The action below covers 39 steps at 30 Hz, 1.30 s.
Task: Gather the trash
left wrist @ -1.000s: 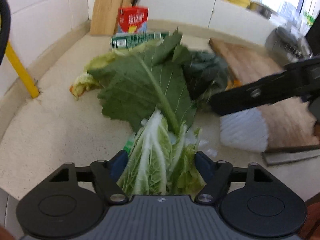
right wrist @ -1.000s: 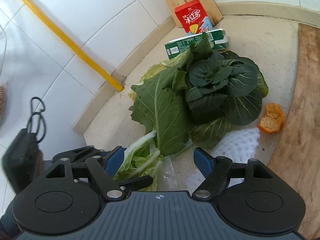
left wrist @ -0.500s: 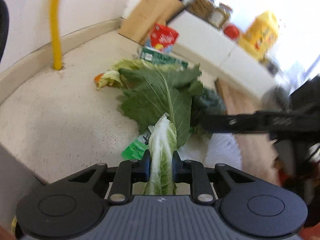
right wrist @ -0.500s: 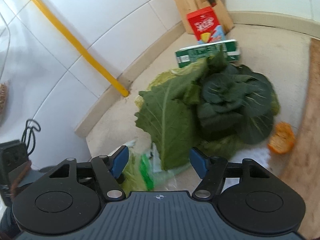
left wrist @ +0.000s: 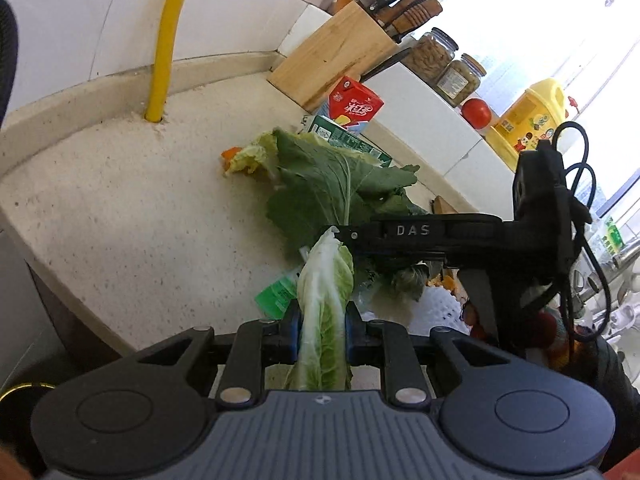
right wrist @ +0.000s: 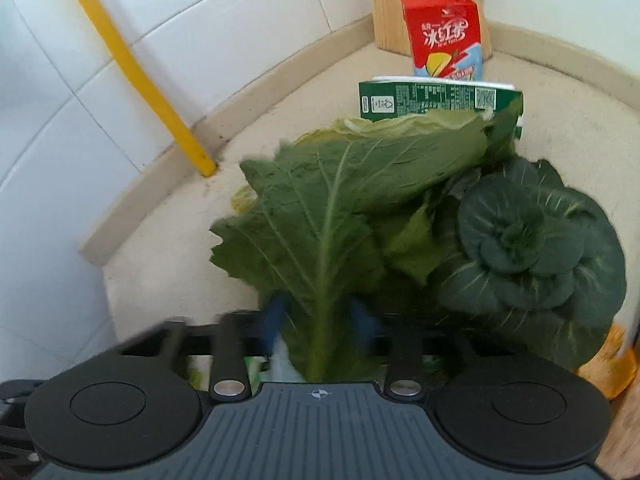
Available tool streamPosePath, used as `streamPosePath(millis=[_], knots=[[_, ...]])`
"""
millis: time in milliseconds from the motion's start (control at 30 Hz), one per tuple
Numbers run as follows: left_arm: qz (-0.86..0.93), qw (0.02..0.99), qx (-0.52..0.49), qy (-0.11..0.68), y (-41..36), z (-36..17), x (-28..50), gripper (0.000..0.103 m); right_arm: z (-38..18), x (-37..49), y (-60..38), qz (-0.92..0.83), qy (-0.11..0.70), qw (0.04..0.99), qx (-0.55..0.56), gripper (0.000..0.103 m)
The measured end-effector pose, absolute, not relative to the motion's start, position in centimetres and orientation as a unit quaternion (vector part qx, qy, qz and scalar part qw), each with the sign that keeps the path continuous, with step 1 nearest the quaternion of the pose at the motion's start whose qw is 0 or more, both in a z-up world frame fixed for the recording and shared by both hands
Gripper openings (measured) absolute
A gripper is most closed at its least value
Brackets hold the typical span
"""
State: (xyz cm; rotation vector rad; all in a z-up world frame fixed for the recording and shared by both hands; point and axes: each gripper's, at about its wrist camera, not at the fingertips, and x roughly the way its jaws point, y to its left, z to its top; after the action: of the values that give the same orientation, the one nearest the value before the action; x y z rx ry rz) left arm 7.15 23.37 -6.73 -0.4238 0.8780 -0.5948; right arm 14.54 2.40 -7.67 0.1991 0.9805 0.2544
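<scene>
In hand: my left tongs [left wrist: 321, 328] grip cabbage leaf [left wrist: 325, 304]; right tongs [right wrist: 320, 320] clamp broad green leaf [right wrist: 336, 216]. Outstanding, counter's [left wrist: 120, 208] back corner: cartons [right wrist: 440, 98], peel [right wrist: 608, 364].

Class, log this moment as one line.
left hand-held gripper: shut on pale cabbage leaf | right hand-held gripper: closing around broad dark green leaf | cartons untouched

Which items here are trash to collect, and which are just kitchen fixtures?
Trash: cabbage leaf in left gripper; big green leaf between right gripper fingers; green carton; orange peel.
Fixtures: knife block; jars; yellow pipe.
</scene>
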Motion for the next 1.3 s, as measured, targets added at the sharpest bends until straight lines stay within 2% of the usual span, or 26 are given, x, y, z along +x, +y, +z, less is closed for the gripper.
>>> streamPosePath(millis=[67,167,267,600,633,700,767,800,867,967,1000,1033,1100,1133,1167,1300], knots=[[-0.284,0.839,-0.209,0.415,23.7,-6.9,7.3,0.019,-7.8,14.8,1.8,0.128,0.477,0.863,0.105,0.024],[-0.286,0.838,-0.218,0.410,24.2,-6.9,7.5,0.019,-7.9,15.4,0.5,0.129,0.489,0.850,0.151,0.020],[-0.290,0.838,-0.225,0.404,24.7,-6.7,7.6,0.019,-6.8,14.8,-1.0,0.150,0.477,0.840,0.211,0.019],[-0.297,0.832,-0.252,0.395,26.2,-6.5,8.2,0.019,-3.7,13.3,-2.9,0.165,0.434,0.847,0.259,0.019],[-0.296,0.832,-0.253,0.395,26.3,-6.4,8.2,0.019,-3.7,13.2,-2.9,0.159,0.438,0.849,0.251,0.022],[-0.292,0.833,-0.253,0.396,26.5,-6.5,8.3,0.020,-4.0,13.5,-2.8,0.131,0.450,0.852,0.233,0.036],[-0.292,0.832,-0.254,0.397,26.5,-6.6,8.4,0.020,-4.4,13.8,-2.6,0.127,0.455,0.849,0.237,0.058],[-0.292,0.832,-0.255,0.397,26.5,-6.7,8.5,0.020,-4.4,14.2,-2.1,0.125,0.459,0.850,0.227,0.061],[-0.296,0.829,-0.259,0.398,26.4,-6.8,8.5,0.020,-4.6,14.9,-1.0,0.118,0.461,0.856,0.202,0.076],[-0.302,0.824,-0.263,0.400,26.2,-7.0,8.5,0.020,-5.6,16.5,1.4,0.084,0.485,0.860,0.137,0.082],[-0.304,0.823,-0.264,0.400,26.2,-7.0,8.4,0.020,-6.0,16.8,2.3,0.076,0.486,0.863,0.114,0.082],[-0.306,0.822,-0.265,0.400,26.2,-7.1,8.3,0.020,-6.2,16.9,2.9,0.072,0.484,0.866,0.097,0.076],[-0.308,0.821,-0.268,0.400,26.3,-7.2,8.1,0.020,-6.7,16.8,3.7,0.068,0.483,0.870,0.070,0.057],[-0.308,0.820,-0.270,0.400,26.3,-7.2,8.0,0.020,-6.9,16.7,3.6,0.077,0.490,0.865,0.074,0.043],[-0.308,0.819,-0.273,0.400,26.4,-7.3,7.9,0.020,-6.9,16.5,3.3,0.088,0.496,0.860,0.085,0.035],[-0.306,0.818,-0.282,0.398,27.1,-7.3,7.9,0.021,-6.1,15.9,1.3,0.107,0.499,0.849,0.138,0.022]])
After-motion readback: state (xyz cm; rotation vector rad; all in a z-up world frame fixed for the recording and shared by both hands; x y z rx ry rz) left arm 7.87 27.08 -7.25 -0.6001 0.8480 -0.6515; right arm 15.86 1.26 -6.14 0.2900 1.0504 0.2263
